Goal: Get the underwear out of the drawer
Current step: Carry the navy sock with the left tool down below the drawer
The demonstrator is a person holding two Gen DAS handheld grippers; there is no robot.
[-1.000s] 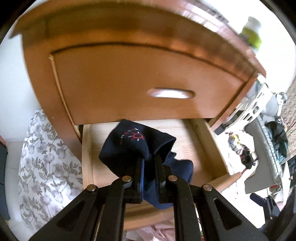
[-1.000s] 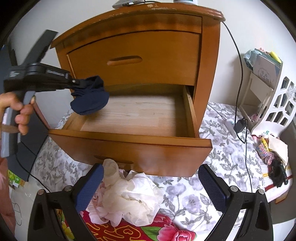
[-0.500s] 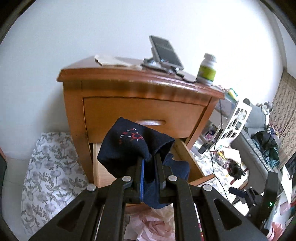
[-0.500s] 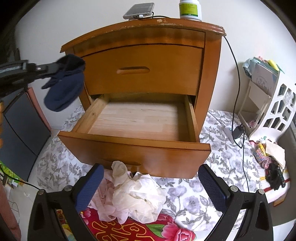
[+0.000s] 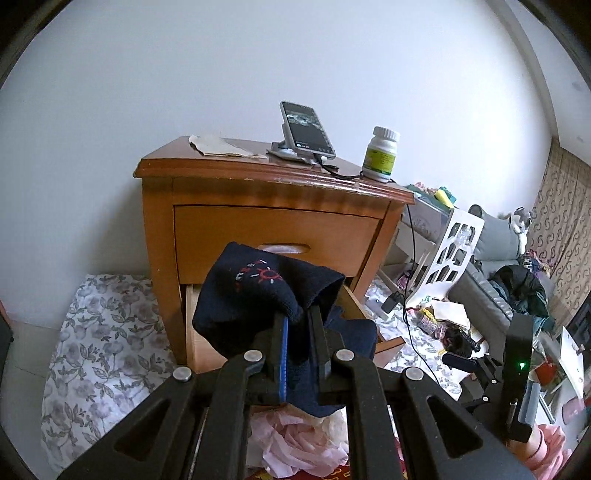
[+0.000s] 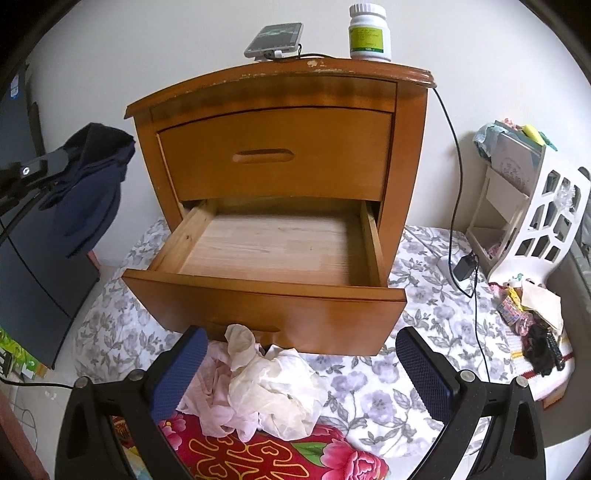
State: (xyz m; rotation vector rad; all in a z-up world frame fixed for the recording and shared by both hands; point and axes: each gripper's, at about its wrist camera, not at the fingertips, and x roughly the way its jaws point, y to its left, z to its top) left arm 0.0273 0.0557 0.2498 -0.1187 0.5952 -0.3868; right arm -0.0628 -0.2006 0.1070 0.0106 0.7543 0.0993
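My left gripper [image 5: 298, 317] is shut on dark navy underwear [image 5: 255, 299] with a small red and white print, held up in the air in front of the wooden nightstand [image 5: 273, 218]. In the right wrist view the same navy underwear [image 6: 88, 184] hangs from the left gripper at the far left, away from the drawer. The bottom drawer [image 6: 266, 295] is pulled out and its wooden floor is bare. My right gripper [image 6: 303, 358] stands open low in front of the drawer, nothing between its fingers.
Pale pink and cream garments [image 6: 269, 387] lie crumpled on a floral cloth [image 6: 424, 321] below the drawer front. A phone [image 6: 275, 38] and a pill bottle [image 6: 369, 33] stand on the nightstand. A white rack [image 6: 535, 221] and a cable [image 6: 458, 184] are at the right.
My left gripper has lifted the navy underwear up and out of the drawer and drawn back to the left of the nightstand. The right gripper rose slightly and stays open.
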